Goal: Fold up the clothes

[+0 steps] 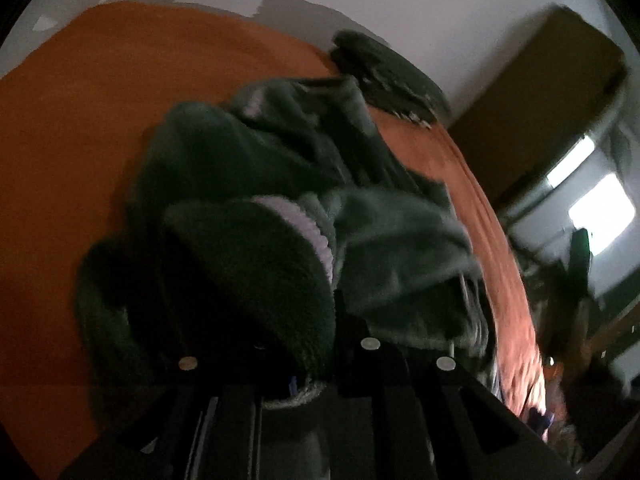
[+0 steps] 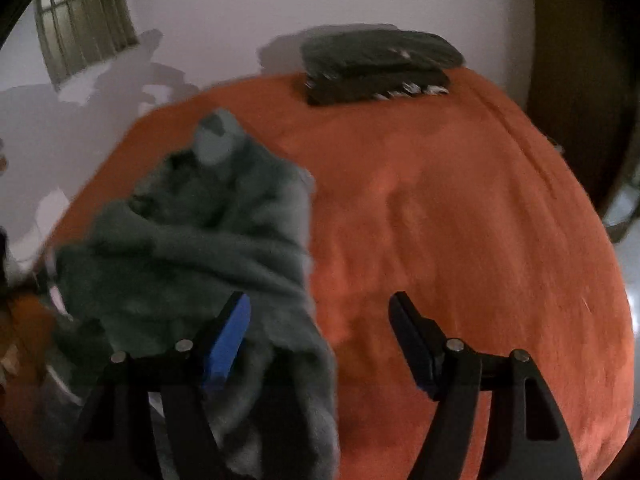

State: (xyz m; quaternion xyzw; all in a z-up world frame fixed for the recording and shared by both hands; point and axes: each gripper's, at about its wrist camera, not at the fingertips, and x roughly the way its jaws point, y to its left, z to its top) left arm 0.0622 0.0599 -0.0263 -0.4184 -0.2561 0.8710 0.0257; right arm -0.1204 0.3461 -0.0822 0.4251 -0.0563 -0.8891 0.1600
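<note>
A dark green fleece garment (image 1: 248,184) with a pale lilac trim is bunched up on the orange bed cover (image 1: 100,120). My left gripper (image 1: 316,344) is shut on a fold of it; the cloth drapes over the left finger and hides it. In the right wrist view the same garment (image 2: 208,240) hangs crumpled at the left, and part of it falls in front of the blue pad of my right gripper (image 2: 320,300). That gripper is open above the orange cover (image 2: 460,200), its pads pressing on nothing.
A stack of folded dark clothes (image 2: 380,64) lies at the far edge of the bed, against the white wall; the left wrist view shows the stack (image 1: 384,76) too. A brown cabinet (image 1: 540,100) stands to the right. A barred window (image 2: 84,12) is at the upper left.
</note>
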